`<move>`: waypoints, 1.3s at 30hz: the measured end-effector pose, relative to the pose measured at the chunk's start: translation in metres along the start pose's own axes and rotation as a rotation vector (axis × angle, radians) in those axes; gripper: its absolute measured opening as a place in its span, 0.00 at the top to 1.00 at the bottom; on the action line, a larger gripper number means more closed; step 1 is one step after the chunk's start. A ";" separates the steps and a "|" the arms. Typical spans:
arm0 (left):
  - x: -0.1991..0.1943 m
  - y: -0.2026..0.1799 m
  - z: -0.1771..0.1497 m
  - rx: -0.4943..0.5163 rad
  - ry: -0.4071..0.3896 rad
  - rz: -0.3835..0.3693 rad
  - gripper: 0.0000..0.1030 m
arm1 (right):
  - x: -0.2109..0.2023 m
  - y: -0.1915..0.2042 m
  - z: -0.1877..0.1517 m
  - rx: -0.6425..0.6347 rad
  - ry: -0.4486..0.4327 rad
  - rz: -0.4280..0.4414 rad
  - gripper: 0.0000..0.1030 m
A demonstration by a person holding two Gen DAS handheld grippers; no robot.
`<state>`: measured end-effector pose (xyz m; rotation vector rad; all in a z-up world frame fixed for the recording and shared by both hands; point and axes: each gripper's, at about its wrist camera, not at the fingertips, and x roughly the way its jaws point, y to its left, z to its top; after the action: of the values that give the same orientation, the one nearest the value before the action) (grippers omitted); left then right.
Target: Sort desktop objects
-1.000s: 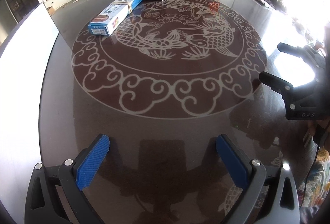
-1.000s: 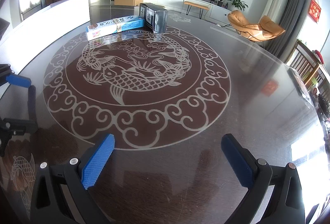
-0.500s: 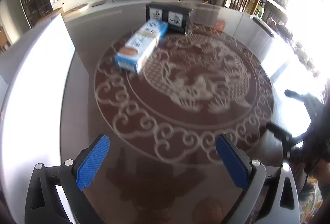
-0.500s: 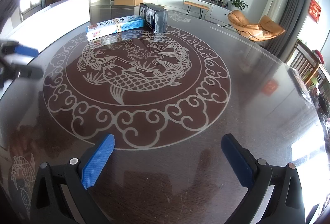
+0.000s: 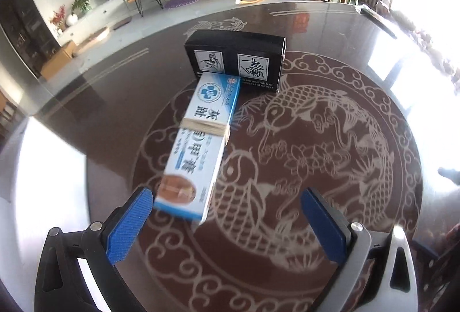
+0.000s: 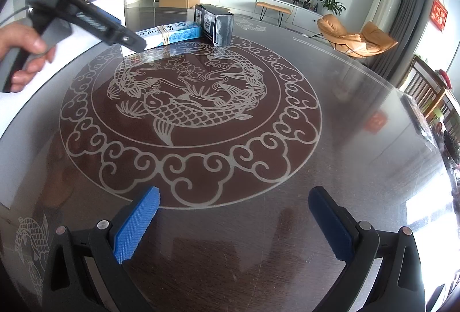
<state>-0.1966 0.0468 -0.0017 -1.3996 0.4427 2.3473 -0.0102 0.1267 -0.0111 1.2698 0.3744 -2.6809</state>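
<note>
Approach step of the sort. Left claw (image 5: 227, 223) spread wide, empty, near end of the blue-and-white carton (image 5: 198, 148) just inside its left pad at lower centre of frame. Far end touching the black box (image 5: 234, 59) on the worktop (image 5: 359, 240). Right claw (image 6: 234, 221) also wide, empty, low in frame, well apart. Next, probably: centring on the carton, then closing.

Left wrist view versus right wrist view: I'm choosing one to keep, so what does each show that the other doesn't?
Only the left wrist view shows the open left tool close to the blue box's near end. Only the right wrist view shows the hand holding the left tool, plus the open right tool. Both show the blue box, black box and table.
</note>
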 end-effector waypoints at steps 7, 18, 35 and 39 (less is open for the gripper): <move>0.036 0.012 0.018 -0.037 0.038 -0.034 0.00 | 0.001 0.000 0.000 0.002 0.001 0.000 0.00; 0.033 0.026 0.012 -0.100 -0.062 -0.023 0.48 | 0.001 0.000 0.000 -0.001 0.000 -0.003 0.00; -0.036 -0.001 -0.123 -0.260 -0.146 0.059 0.60 | 0.001 -0.001 -0.001 0.000 -0.002 -0.009 0.00; -0.049 -0.002 -0.149 -0.294 -0.161 0.078 0.60 | 0.001 -0.001 -0.001 -0.001 -0.002 -0.011 0.00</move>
<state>-0.0593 -0.0258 -0.0262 -1.3185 0.1117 2.6487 -0.0107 0.1283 -0.0121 1.2686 0.3838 -2.6901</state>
